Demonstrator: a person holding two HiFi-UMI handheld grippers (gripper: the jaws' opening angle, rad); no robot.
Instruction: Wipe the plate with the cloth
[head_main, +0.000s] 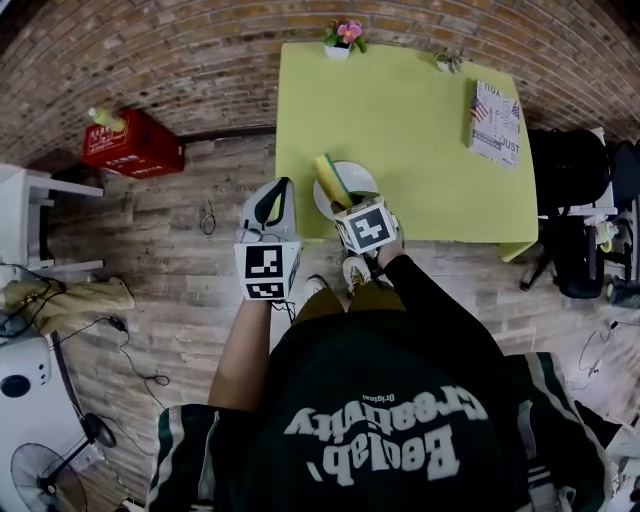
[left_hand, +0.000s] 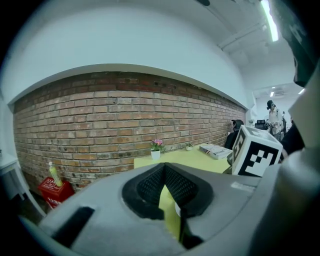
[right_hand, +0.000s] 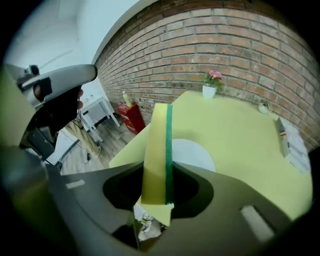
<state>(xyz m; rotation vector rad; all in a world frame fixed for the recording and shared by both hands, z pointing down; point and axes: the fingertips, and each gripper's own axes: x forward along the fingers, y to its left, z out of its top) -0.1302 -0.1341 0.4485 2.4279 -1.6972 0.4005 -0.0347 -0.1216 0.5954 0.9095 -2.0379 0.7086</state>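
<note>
A white plate (head_main: 358, 178) lies near the front edge of the yellow-green table (head_main: 400, 110). My right gripper (head_main: 340, 204) is shut on the cloth (head_main: 329, 179), a yellow pad with a green side, and holds it on edge over the plate's left part. In the right gripper view the cloth (right_hand: 157, 150) stands up between the jaws of the right gripper (right_hand: 155, 189), with the plate (right_hand: 194, 153) just beyond it. My left gripper (head_main: 271, 203) hangs over the floor left of the table, its jaws closed together on nothing. In its own view, the left gripper (left_hand: 165, 186) is level with the table edge.
At the table's far edge stand a pink flower pot (head_main: 343, 38) and a small plant (head_main: 447, 62); a magazine (head_main: 494, 122) lies at its right. A black chair (head_main: 575, 200) is to the right, a red crate (head_main: 132, 143) and a white shelf (head_main: 30, 210) to the left.
</note>
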